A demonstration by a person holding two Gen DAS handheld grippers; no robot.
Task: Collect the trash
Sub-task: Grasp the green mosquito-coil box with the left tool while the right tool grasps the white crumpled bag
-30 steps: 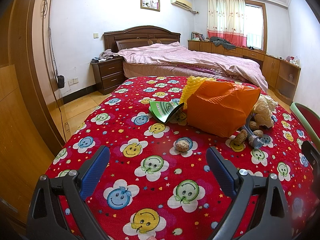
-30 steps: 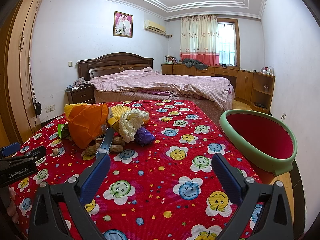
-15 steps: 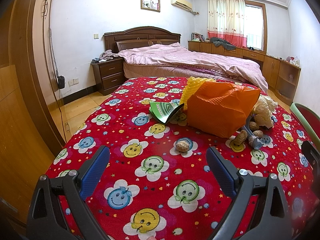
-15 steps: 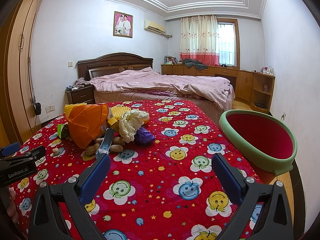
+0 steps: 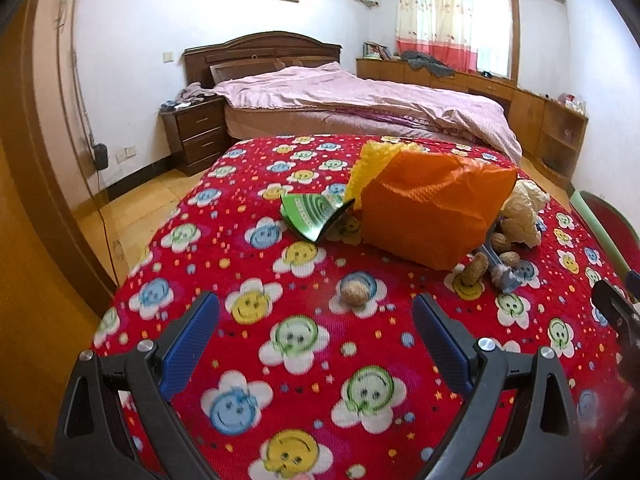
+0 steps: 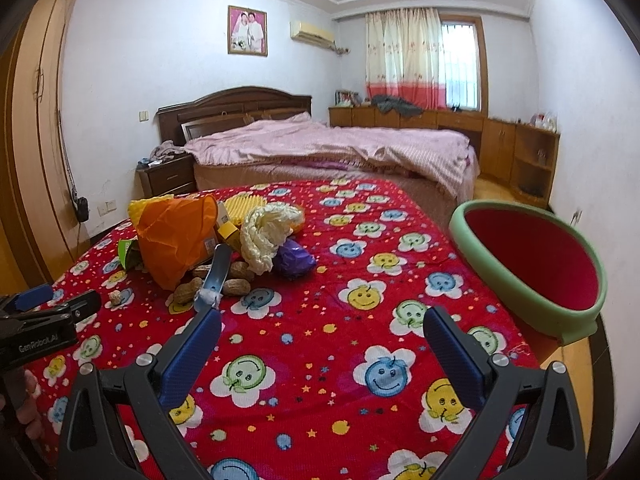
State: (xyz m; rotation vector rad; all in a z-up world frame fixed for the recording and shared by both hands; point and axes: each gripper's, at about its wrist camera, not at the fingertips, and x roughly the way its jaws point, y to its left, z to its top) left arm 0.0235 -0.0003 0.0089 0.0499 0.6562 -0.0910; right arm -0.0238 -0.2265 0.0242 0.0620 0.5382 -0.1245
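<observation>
Both views have just tilted slightly; nothing is collected yet. Your left gripper (image 5: 316, 334) and right gripper (image 6: 322, 342) gape wide and empty, trash pile (image 6: 208, 240) untouched at centre-left.

Left gripper (image 5: 316, 334) hangs low at the near edge, both blue-padded fingers (image 5: 191, 340) spread wide with nothing between them, black frame level and pointing straight ahead. Right gripper (image 6: 322, 344) sits in the same pose: jaws wide apart, empty, pads (image 6: 454, 354) angled outward, frame level. In the right wrist view the left gripper shows side-on at the left edge, its black body and blue pad tips reaching in, and a hand (image 6: 28, 404) grips its handle below, only a few fingers visible. In the left wrist view a dark part of the right gripper edges in at far right.
</observation>
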